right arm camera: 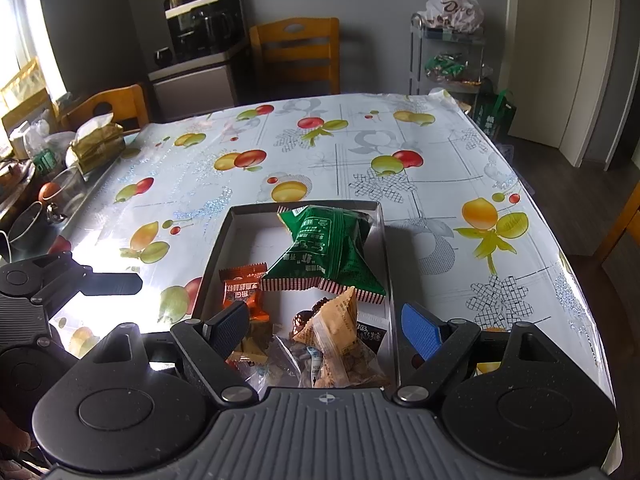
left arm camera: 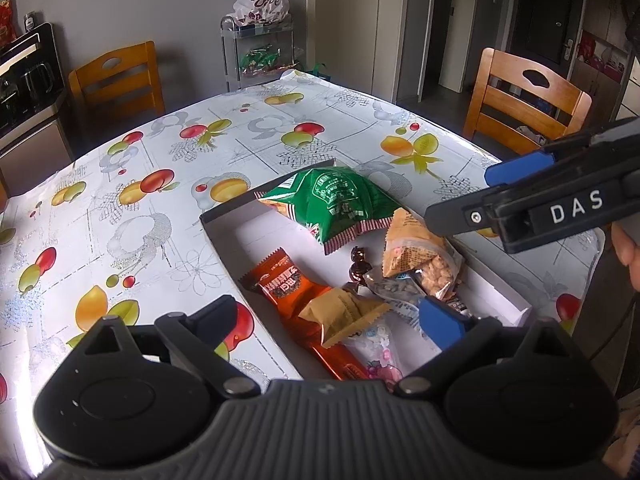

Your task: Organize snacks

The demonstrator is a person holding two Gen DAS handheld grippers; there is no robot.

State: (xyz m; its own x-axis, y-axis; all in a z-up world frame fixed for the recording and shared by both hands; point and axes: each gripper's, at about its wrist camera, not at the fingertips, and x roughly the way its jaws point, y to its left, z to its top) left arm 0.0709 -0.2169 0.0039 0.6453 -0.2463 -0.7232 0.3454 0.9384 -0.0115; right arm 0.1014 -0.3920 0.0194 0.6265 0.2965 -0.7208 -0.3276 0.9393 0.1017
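Observation:
A shallow white box (left arm camera: 224, 236) (right arm camera: 224, 236) sits on the fruit-print table and holds the snacks. A green packet (left arm camera: 340, 200) (right arm camera: 328, 252) lies at its far end. An orange wrapper (left arm camera: 296, 300) (right arm camera: 244, 292), tan peanut packets (left arm camera: 416, 248) (right arm camera: 336, 328), a brown candy (left arm camera: 358, 266) and clear packets lie nearer. My left gripper (left arm camera: 332, 320) is open and empty above the box's near end. My right gripper (right arm camera: 324, 324) is open and empty over the near snacks; it also shows in the left wrist view (left arm camera: 460, 196) at the right.
Wooden chairs (left arm camera: 120, 80) (left arm camera: 524, 100) stand around the table. A metal cart (left arm camera: 260, 52) with bags stands behind it. A tissue pack (right arm camera: 96, 144), an orange and dishes lie at the table's left edge. The tablecloth (right arm camera: 460, 240) beside the box is bare.

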